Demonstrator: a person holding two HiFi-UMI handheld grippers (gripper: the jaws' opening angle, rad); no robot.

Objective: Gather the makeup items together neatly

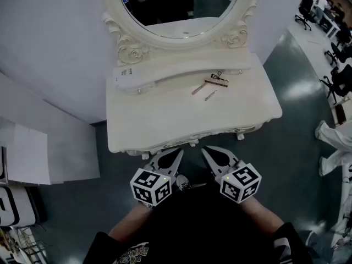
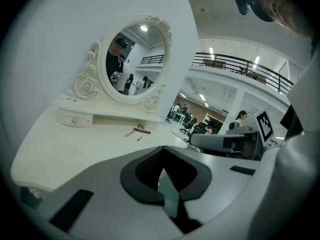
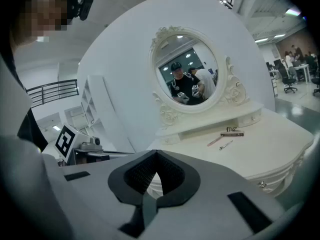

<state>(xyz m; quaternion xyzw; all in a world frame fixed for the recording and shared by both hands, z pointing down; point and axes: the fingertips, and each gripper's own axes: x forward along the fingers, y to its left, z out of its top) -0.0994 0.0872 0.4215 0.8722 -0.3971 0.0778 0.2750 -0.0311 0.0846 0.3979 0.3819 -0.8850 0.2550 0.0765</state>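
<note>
On a white vanity table (image 1: 143,120), right of centre, lies a small scatter of makeup items. They are a pink pencil (image 1: 198,88), a dark brown stick (image 1: 216,83), a black eyelash curler (image 1: 219,76) and a small silver piece (image 1: 210,95). The left gripper view shows the pencil (image 2: 131,132) and stick (image 2: 143,130). The right gripper view shows the pencil (image 3: 214,141) and stick (image 3: 232,134) too. My left gripper (image 1: 179,152) (image 2: 162,151) and right gripper (image 1: 204,150) (image 3: 156,154) hover side by side off the table's front edge. Both are shut and empty, well short of the items.
An oval mirror (image 1: 181,10) in a carved frame stands on a raised shelf (image 1: 181,73) at the table's back. A white wall is behind. White boxes (image 1: 33,158) sit on the floor to the left. Office chairs (image 1: 338,84) and a person (image 1: 335,142) are at the right.
</note>
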